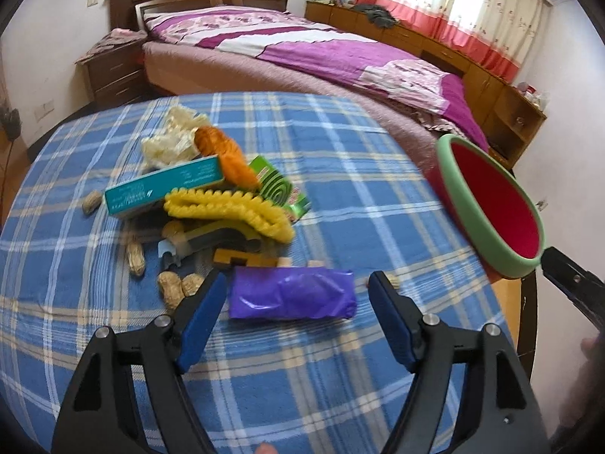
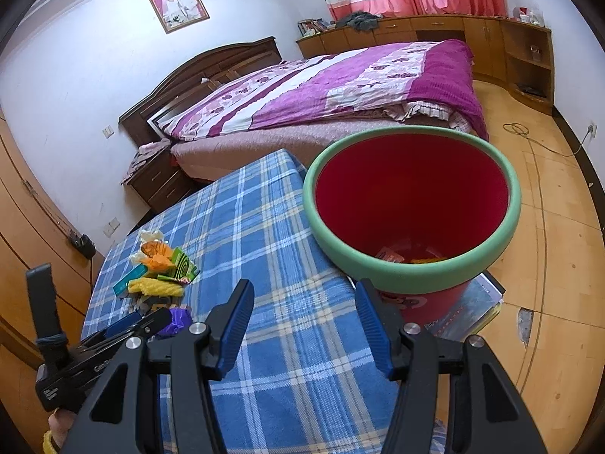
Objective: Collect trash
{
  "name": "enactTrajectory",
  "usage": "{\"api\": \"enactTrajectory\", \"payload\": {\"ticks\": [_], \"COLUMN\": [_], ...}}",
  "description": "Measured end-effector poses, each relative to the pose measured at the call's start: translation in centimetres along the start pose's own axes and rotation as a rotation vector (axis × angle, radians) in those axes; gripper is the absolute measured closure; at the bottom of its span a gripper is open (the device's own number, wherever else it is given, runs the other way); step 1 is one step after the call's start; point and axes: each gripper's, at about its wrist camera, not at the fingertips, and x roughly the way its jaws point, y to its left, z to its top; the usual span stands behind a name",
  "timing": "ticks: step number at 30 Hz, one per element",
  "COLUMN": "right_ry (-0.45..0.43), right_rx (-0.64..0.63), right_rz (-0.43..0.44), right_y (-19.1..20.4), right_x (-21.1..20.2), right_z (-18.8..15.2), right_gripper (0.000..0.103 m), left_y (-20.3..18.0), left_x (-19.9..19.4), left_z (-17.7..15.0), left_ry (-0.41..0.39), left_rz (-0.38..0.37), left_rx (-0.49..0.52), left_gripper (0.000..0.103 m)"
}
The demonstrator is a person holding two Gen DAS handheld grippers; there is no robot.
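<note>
Two grippers work a plaid-covered table: the left gripper (image 1: 297, 299), jaws spread, straddles a purple wrapper (image 1: 292, 294) without touching it, apparently poised to grab. Beyond lies the trash pile (image 1: 211, 193). At the table's right edge, the right gripper (image 2: 302, 317) hangs empty-jawed before the red bin (image 2: 412, 204).

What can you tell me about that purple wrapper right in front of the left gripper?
The purple wrapper is a crumpled, glossy piece that looks like thin plastic film, roughly oblong and lying flat on the blue plaid tablecloth. It sits at the near edge of the trash pile, just in front of a yellow-and-black piece. The left gripper has its fingers spread on either side of it, neither touching it. In the right wrist view only a corner shows.
</note>
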Motion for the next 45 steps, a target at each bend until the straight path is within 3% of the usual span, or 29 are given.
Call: {"api": "enactTrajectory", "payload": {"ticks": [10,19,22,24,27,36,45], "right_ry": [0.031,0.048,0.052,0.053,0.055,0.075,0.106], "right_rx": [0.014,0.021,0.023,0.023,0.022,0.005,-0.068], "right_rz": [-0.001,-0.002,-0.002,-0.002,-0.001,0.014,0.056], "right_y": [-0.6,-1.0,-0.9,-0.9,-0.9,-0.2,2.7], "right_x": [0.9,1.6,1.8,1.8,1.8,2.3,3.3], "right_z": [-0.3,-0.3,-0.3,-0.4,-0.4,-0.7,-0.9], "right_gripper": [0.044,0.044,0.044,0.044,0.044,0.044,0.044], "left_y": [0.4,-0.4,-0.3,-0.1,0.5,1.5,3.3], "left_x": [2.3,2.6,2.2,2.0,2.0,0.1,-3.3], "left_z": [-0.5,-0.7,-0.8,-0.8,-0.8,-1.2,-2.4], "left_ry": [0.055,0.035,0.014,0.009,0.019,-0.008,-0.03], "left_rz": [-0.013,0.015,-0.017,-0.039,-0.091,-0.16,-0.12], "left_rx": [-0.034,0.007,-0.009,-0.028,-0.072,-0.095,-0.068], "left_gripper": [0.02,0.02,0.036,0.058,0.068,0.078,0.078]}}
